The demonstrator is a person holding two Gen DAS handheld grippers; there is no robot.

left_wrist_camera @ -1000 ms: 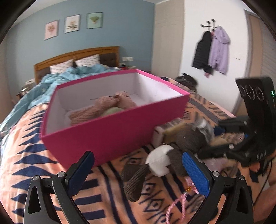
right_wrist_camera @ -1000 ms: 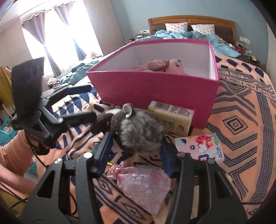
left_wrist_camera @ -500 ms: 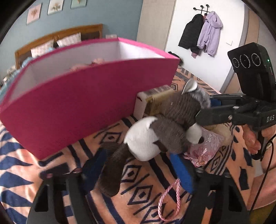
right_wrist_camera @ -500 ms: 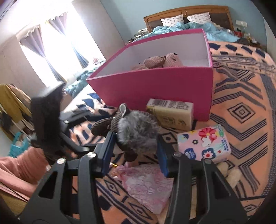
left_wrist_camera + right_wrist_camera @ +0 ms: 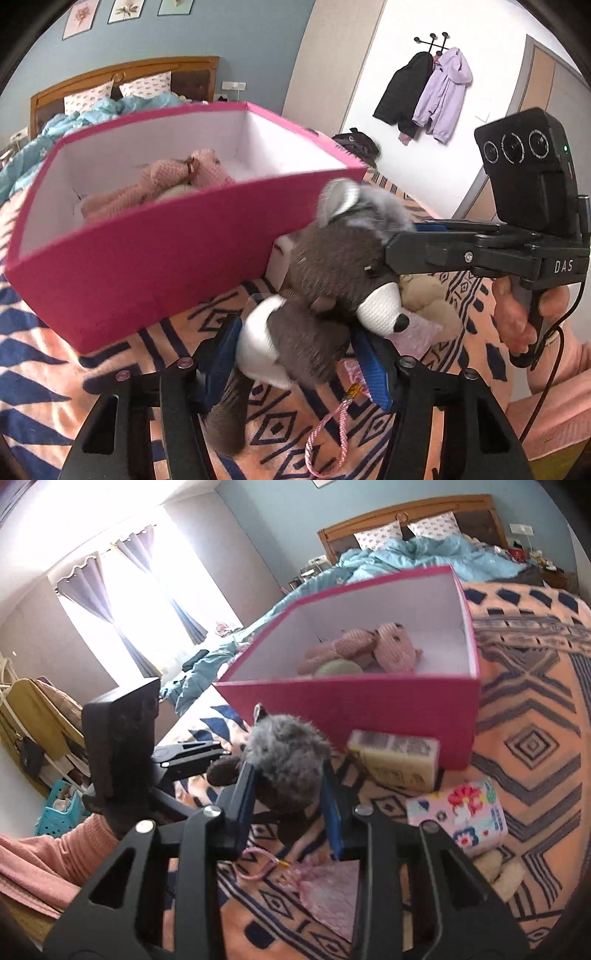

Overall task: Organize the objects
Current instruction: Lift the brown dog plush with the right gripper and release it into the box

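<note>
The bed (image 5: 535, 709), under an orange and navy patterned blanket, carries everything. On it stands the pink box (image 5: 147, 266), open at the top, with a pink knitted toy (image 5: 369, 646) already lying inside. The box sits just beyond both grippers, and its near wall rises above the level where the brown stuffed animal (image 5: 332, 266) hangs, so by my reading the coming move is up and forward over that rim.

The stuffed animal is off the blanket, held from two sides. The left gripper (image 5: 299, 363) is closed on its white-and-brown belly; the right gripper (image 5: 290, 794) is clamped on its grey furry head. Its long axis runs roughly from the head at the right gripper down to the dangling leg at the left one, lying almost parallel to the box's near wall. Both grippers seem about equally near the box.

The left view shows the toy's face, white muzzle and hanging leg, plus the right hand (image 5: 517, 317) on its handle. The right view hides the face behind grey fur, but shows what remains beside the box: a yellowish packet (image 5: 399, 760), a floral tissue pack (image 5: 461, 812) and a pink pouch (image 5: 325, 897).
</note>
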